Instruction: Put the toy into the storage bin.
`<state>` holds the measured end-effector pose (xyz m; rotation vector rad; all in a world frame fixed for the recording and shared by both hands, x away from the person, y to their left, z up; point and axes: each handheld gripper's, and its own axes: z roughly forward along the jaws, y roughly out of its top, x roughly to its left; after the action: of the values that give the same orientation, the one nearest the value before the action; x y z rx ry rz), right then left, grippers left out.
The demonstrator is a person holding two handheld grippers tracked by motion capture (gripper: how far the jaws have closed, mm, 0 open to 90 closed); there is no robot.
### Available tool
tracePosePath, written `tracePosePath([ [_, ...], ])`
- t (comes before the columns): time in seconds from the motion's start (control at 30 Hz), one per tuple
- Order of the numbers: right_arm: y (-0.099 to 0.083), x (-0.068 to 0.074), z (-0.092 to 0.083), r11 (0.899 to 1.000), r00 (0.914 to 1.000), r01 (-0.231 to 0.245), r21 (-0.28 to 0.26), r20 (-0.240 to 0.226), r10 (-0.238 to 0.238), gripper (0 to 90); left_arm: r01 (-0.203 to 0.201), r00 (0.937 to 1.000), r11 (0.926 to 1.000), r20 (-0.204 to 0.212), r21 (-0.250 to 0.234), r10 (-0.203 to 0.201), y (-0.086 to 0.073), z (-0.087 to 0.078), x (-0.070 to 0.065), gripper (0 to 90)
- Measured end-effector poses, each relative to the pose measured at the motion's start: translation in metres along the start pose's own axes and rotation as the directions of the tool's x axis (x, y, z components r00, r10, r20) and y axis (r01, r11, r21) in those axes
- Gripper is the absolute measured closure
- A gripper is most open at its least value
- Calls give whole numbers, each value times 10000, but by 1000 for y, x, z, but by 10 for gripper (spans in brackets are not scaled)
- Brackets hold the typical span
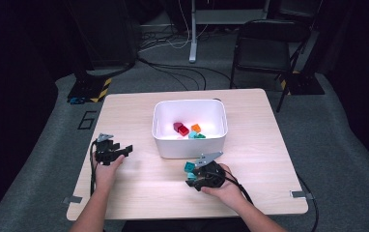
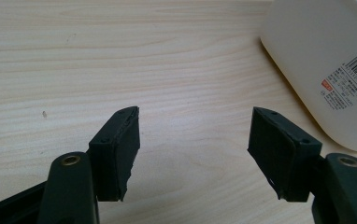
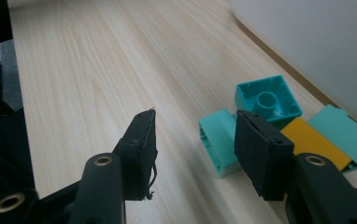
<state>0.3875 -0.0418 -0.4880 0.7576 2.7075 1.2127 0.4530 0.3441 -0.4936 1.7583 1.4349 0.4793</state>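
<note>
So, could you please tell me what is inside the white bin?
Inside the white bin, the high view shows a few small blocks: two red, one orange and some teal. The near wall covers the floor just behind it, so more could lie there.

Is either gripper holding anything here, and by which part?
Nothing is held. The left gripper is open over bare table. The right gripper is open, its jaws beside the blocks, none between them.

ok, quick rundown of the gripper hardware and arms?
Both grippers, left and right, are black with two flat rectangular pads on arms with brass-coloured rivets. Each has a grey three-cornered plate on top and a black cable. Forearms are bare, no sleeves visible.
</note>
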Motion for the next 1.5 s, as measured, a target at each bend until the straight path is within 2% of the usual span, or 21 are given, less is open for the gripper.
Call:
tracePosePath([
  [0.27, 4, -7, 1, 9997, 9994, -85, -234, 319, 92, 474, -10, 10000, 10000, 0, 7, 10, 0, 0, 0, 336],
  [0.5, 5, -10, 9, 9999, 9989, 118, 38, 452, -120, 468, -26, 10000, 10000, 6, 7, 26, 0, 0, 0, 335],
  [0.53, 4, -10, 10, 9996, 9987, 262, 86, 437, -265, 468, -23, 10000, 10000, 7, 15, 23, 0, 0, 0, 335],
  [0.57, 3, -9, 10, 9999, 9992, 93, 141, 400, -98, 468, -25, 10000, 10000, 12, 24, 25, 0, 0, 1, 336],
  [0.83, -3, -7, 12, 9992, 9995, 102, 385, 285, -113, 485, -16, 10000, 10000, 14, 45, 15, 0, 1, -1, 336],
  [0.93, -6, -9, 13, 9992, 9998, 30, 395, 183, -37, 530, -6, 10000, 10000, 7, 53, 6, 0, 1, -1, 336],
  [0.97, -7, -8, 13, 9988, 9997, -129, 464, 218, 119, 550, -1, 10000, 10000, -2, 47, 1, 0, 1, 0, 336],
  [1.13, -9, -8, 14, 9983, 10000, -71, 583, 12, 70, 654, 7, 10000, 10000, 7, 42, -7, 0, 1, 0, 336],
  [1.5, -1, -3, 9, 9986, 9998, 106, 509, -188, -97, 665, 12, 10000, 10000, -36, -4, -12, -1, 1, 0, 336],
])
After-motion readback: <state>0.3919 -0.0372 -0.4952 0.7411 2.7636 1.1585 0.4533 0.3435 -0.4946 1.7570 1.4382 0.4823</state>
